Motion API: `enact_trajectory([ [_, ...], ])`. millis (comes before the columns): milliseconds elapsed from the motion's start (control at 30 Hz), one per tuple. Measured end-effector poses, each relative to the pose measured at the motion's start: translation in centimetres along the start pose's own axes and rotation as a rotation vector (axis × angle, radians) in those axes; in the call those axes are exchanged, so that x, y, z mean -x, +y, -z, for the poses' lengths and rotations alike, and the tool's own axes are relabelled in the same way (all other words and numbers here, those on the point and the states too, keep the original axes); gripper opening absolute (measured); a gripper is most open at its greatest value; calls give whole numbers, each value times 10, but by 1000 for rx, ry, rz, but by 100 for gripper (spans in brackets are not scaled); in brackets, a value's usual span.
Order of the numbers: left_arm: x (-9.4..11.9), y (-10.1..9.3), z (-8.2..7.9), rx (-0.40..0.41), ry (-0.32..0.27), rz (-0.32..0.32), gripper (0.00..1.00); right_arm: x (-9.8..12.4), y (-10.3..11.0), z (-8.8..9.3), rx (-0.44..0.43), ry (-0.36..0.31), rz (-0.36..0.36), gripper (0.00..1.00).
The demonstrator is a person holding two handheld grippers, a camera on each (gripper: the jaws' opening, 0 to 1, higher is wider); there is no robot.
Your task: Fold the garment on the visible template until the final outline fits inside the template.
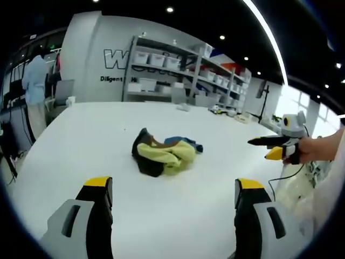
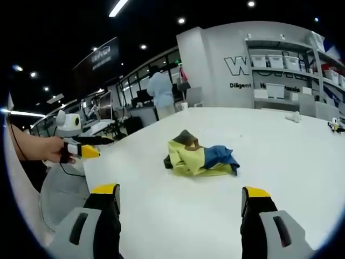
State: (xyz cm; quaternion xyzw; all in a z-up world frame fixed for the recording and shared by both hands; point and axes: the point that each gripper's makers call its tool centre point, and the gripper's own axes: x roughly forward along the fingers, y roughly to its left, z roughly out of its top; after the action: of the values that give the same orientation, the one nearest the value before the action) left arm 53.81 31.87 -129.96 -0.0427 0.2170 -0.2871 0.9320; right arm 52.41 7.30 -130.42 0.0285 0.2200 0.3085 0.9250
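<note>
A crumpled garment (image 1: 161, 154), yellow with black and blue parts, lies in a heap on the white table (image 1: 97, 140). My left gripper (image 1: 173, 186) hovers open a short way in front of it, its yellow-tipped jaws wide apart with nothing between them. The right gripper (image 1: 268, 147), held in a hand, enters from the right, off the table's edge. In the right gripper view the same garment (image 2: 199, 157) lies ahead of my right gripper (image 2: 180, 191), which is also open and empty. The left gripper (image 2: 89, 147) shows at the left, beyond the table (image 2: 280, 162) corner.
Shelving (image 1: 178, 67) with white bins stands behind the table. A person in a light blue top (image 2: 161, 91) stands by desks at the back. Small items (image 1: 221, 109) lie near the far table edge. A white fan (image 2: 62, 199) is below the table's near corner.
</note>
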Motion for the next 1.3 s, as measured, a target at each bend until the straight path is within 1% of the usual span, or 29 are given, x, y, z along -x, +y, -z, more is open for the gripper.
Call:
enact_trajectory([
  [467,2,1,5,5,5,0,90,-2,0,6,-11,21,-1,89],
  [800,2,3,6,8,9,-1,89,-2,-1,6,-20,27,-3,86],
  [1300,-2,4,7,2,23,10,88,-4,-5,5,-26,43,-6,83],
])
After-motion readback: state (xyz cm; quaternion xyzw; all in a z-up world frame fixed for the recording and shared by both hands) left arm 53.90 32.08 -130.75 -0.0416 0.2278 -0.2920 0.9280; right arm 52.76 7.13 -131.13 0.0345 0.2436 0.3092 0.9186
